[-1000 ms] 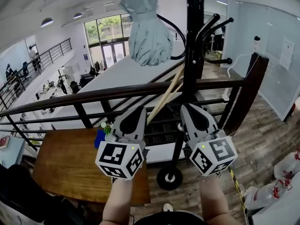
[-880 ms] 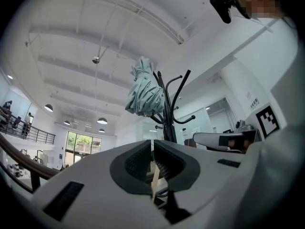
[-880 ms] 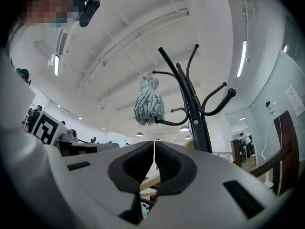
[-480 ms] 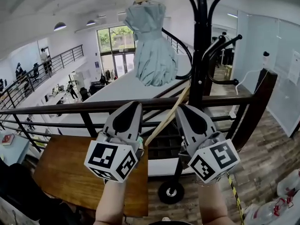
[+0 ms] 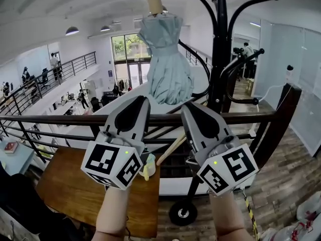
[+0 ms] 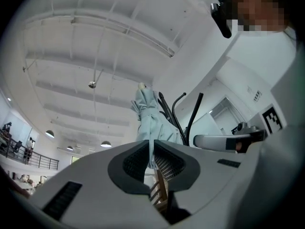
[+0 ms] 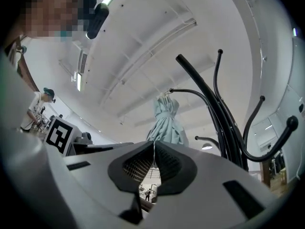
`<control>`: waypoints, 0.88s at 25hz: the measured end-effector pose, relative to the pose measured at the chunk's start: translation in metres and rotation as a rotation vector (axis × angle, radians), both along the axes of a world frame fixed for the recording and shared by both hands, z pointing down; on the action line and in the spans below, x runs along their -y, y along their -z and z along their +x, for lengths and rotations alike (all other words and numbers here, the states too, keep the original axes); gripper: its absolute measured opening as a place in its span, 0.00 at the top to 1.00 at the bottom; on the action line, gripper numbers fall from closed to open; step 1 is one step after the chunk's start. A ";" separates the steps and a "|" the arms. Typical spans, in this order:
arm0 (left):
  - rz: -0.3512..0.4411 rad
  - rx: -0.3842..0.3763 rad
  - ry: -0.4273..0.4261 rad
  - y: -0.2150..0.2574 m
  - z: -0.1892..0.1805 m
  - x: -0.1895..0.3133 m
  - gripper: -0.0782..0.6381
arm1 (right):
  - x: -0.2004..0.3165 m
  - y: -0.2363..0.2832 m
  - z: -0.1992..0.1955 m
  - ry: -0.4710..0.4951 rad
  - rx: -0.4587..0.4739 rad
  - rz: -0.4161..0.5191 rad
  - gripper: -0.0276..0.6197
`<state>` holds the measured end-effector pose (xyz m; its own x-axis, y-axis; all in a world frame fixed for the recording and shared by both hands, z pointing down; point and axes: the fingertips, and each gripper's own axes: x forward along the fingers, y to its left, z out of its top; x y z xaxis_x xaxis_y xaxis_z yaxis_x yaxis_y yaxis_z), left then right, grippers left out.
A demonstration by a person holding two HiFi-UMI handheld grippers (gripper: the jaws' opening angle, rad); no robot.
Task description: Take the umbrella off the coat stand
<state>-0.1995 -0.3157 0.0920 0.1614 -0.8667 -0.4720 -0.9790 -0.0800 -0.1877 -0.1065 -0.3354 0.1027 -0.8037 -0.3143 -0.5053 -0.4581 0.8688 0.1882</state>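
Under the coat stand [image 5: 219, 59], plank floor [image 5: 286, 159].

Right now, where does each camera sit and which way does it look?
Head view: on the person's head, looking forward over a railing at the umbrella on the coat stand; both forearms, left gripper and right gripper show.
Left gripper view: on the left gripper, looking up along its shut jaws at the umbrella and ceiling.
Right gripper view: on the right gripper, looking up along its shut jaws at the umbrella and coat stand.
Shared: all three see the umbrella.
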 end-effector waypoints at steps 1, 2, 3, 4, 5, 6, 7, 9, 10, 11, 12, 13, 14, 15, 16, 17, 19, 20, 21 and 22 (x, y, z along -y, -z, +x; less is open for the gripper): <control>0.012 0.006 0.004 0.006 0.001 0.000 0.85 | 0.000 0.002 0.000 -0.001 -0.002 0.009 0.91; 0.023 0.016 0.006 0.012 0.002 0.000 0.85 | 0.001 0.005 0.001 -0.003 -0.002 0.019 0.91; 0.032 0.028 0.005 0.019 0.005 0.002 0.85 | 0.002 0.007 0.002 -0.007 -0.002 0.028 0.91; 0.038 0.041 0.001 0.025 0.007 0.003 0.85 | 0.003 0.010 0.003 -0.013 -0.002 0.038 0.91; 0.042 0.052 -0.004 0.031 0.008 0.005 0.85 | 0.004 0.013 0.003 -0.020 -0.002 0.047 0.91; 0.046 0.060 -0.008 0.037 0.008 0.006 0.85 | 0.006 0.016 0.002 -0.024 -0.002 0.053 0.91; 0.049 0.065 -0.010 0.043 0.008 0.008 0.85 | 0.007 0.019 0.002 -0.024 -0.002 0.056 0.91; 0.054 0.070 -0.013 0.052 0.007 0.010 0.85 | 0.008 0.023 0.000 -0.024 -0.001 0.060 0.91; 0.058 0.071 -0.013 0.056 0.006 0.010 0.85 | 0.008 0.025 0.000 -0.025 -0.001 0.064 0.91; 0.063 0.072 -0.012 0.060 0.005 0.011 0.85 | 0.008 0.027 -0.001 -0.026 0.001 0.069 0.91; 0.069 0.072 -0.009 0.064 0.003 0.011 0.85 | 0.009 0.029 0.000 -0.027 0.005 0.073 0.91; 0.076 0.071 -0.004 0.068 0.001 0.011 0.85 | 0.009 0.030 0.000 -0.029 0.009 0.077 0.91; 0.082 0.069 -0.001 0.072 -0.001 0.011 0.85 | 0.009 0.031 0.001 -0.032 0.013 0.079 0.91; 0.088 0.068 0.001 0.075 -0.002 0.011 0.85 | 0.009 0.032 0.002 -0.037 0.016 0.082 0.91; 0.090 0.068 -0.001 0.078 -0.003 0.011 0.85 | 0.009 0.032 0.003 -0.042 0.018 0.085 0.91; 0.089 0.070 -0.007 0.081 -0.003 0.012 0.85 | 0.009 0.033 0.003 -0.046 0.017 0.090 0.91; 0.077 0.080 -0.029 0.085 0.000 0.017 0.78 | 0.009 0.033 0.001 -0.054 0.008 0.100 0.91; 0.070 0.084 -0.041 0.086 0.002 0.020 0.72 | 0.010 0.032 0.001 -0.057 0.004 0.102 0.91; 0.067 0.087 -0.050 0.087 0.004 0.021 0.69 | 0.011 0.031 0.000 -0.060 0.001 0.103 0.91; 0.065 0.089 -0.055 0.088 0.005 0.023 0.67 | 0.012 0.030 0.000 -0.062 -0.001 0.101 0.91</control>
<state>-0.1947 -0.3384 0.0037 0.2514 -0.8235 -0.5085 -0.9527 -0.1179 -0.2800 -0.1067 -0.3470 0.0725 -0.7849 -0.3105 -0.5362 -0.5098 0.8155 0.2740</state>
